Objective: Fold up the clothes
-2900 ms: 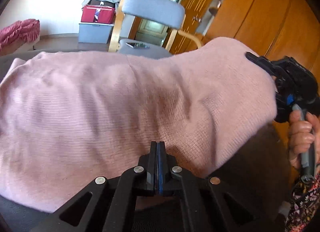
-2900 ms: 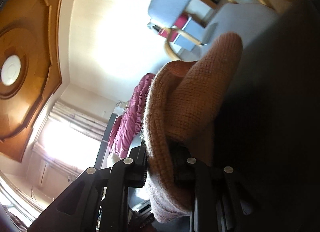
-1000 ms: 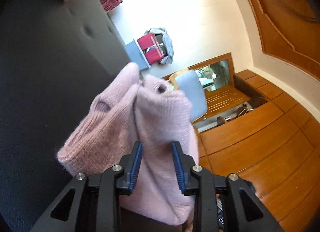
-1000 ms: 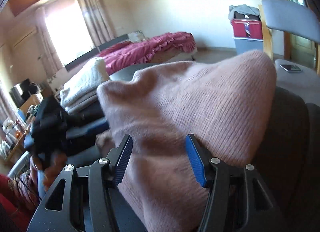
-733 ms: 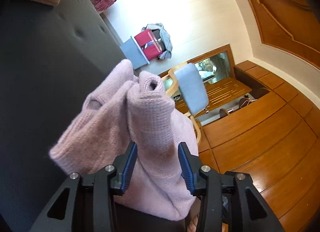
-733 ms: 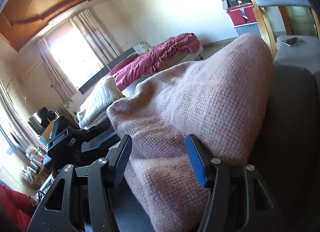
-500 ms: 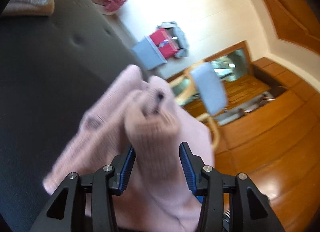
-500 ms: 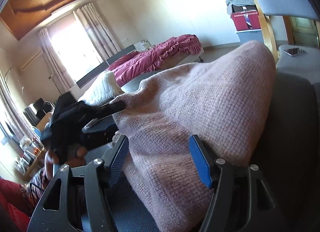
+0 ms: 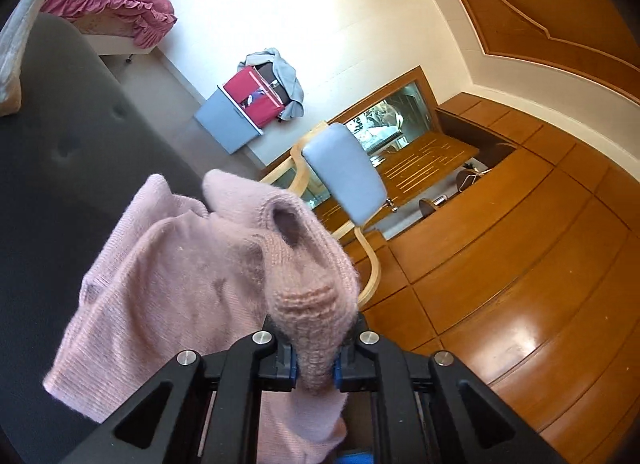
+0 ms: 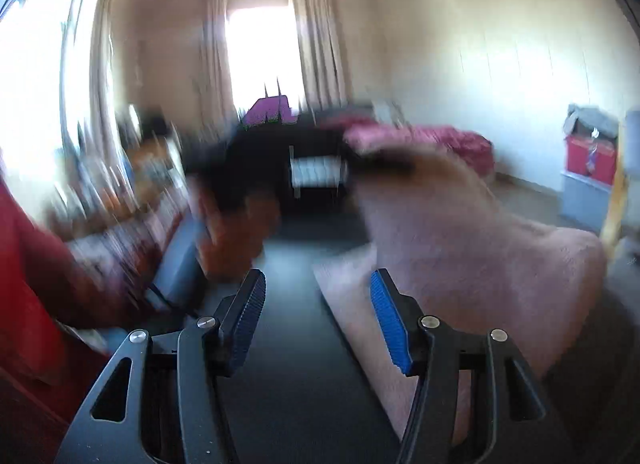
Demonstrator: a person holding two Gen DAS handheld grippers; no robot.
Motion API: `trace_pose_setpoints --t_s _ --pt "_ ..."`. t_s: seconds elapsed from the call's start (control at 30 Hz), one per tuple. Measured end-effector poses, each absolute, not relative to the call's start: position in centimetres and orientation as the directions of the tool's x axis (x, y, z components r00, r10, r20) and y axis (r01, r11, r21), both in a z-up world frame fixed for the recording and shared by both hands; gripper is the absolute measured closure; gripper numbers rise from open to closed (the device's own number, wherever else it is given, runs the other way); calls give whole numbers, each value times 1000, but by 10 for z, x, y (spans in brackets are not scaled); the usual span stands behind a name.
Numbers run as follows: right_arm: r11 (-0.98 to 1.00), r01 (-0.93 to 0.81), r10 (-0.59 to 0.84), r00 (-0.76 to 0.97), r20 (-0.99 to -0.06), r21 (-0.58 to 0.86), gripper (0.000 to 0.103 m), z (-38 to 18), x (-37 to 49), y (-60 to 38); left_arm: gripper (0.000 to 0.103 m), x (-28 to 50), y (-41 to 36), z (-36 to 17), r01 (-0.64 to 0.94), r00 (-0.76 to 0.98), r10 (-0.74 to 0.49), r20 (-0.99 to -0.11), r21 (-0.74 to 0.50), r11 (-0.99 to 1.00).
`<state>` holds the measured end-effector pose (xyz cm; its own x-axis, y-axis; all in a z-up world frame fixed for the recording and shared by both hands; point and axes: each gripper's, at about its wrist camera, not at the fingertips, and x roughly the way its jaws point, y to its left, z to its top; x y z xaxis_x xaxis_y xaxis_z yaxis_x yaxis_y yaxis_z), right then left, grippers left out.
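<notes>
A pink knitted sweater (image 9: 192, 276) is bunched up over the dark grey couch (image 9: 60, 152). My left gripper (image 9: 314, 366) is shut on a thick fold of it, and the rest hangs left and down. In the blurred right wrist view the same sweater (image 10: 480, 256) lies in a heap to the right on the dark surface (image 10: 296, 364). My right gripper (image 10: 318, 318) stands open with nothing between its blue pads, just left of the sweater's edge. A person's hand (image 10: 236, 236) shows as a blur beyond it.
A grey-cushioned wooden chair (image 9: 344, 184) stands past the couch, with wooden cabinets (image 9: 520, 264) to the right. A grey box with a red bag (image 9: 248, 108) sits by the wall. A bed with a red cover (image 10: 420, 140) lies further back. Folded pale clothes (image 9: 16, 44) rest at the couch's far end.
My left gripper has closed on the sweater fold that was between its open fingers. My right gripper, still open, has swung fast to the left, off the sweater.
</notes>
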<state>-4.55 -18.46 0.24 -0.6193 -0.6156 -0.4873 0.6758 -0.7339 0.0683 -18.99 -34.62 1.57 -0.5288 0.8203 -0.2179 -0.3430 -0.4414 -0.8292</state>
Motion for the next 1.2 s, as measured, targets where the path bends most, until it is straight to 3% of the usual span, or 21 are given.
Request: trace_pose_setpoints --t_s 0.13,0.3,0.33,0.37,0.43,0.6,0.83,1.03,1.1,1.2 --pt "-836 549 -420 -613 -670 21 45 -33 -66 -205 93 -188 -354 4 -308 -531 826 -190 -864 -397" --pt "-918 396 -308 -687 -658 16 47 -29 -66 -190 93 -182 -360 -7 -320 -552 809 -202 -845 -429" --pt "-937 346 -285 -690 -666 43 63 -31 -67 -182 93 -180 -360 -11 -319 -561 799 -219 -833 -452" --pt "-953 295 -262 -690 -674 69 86 -33 -69 -174 93 -179 -361 -15 -317 -570 786 -238 -819 -478" --pt "-971 207 -231 -690 -686 119 103 -37 -69 -160 93 -177 -361 -25 -310 -583 763 -279 -792 -527" --pt "-978 114 -204 -696 -688 174 103 -40 -58 -146 93 -171 -359 -51 -292 -596 712 -371 -726 -622" --pt "-988 121 -151 -694 -703 93 103 -22 -45 -168 93 -162 -380 -32 -369 -611 745 -269 -735 -568" --pt "-969 183 -247 -720 -648 166 100 -5 -27 -167 92 -178 -402 -74 -215 -599 703 -383 -769 -602" --pt "-966 181 -258 -742 -619 186 100 3 -24 -164 92 -180 -411 -80 -193 -604 716 -350 -807 -558" --pt "-970 172 -244 -720 -650 174 100 -3 -40 -169 92 -174 -416 -80 -234 -620 729 -291 -818 -526"
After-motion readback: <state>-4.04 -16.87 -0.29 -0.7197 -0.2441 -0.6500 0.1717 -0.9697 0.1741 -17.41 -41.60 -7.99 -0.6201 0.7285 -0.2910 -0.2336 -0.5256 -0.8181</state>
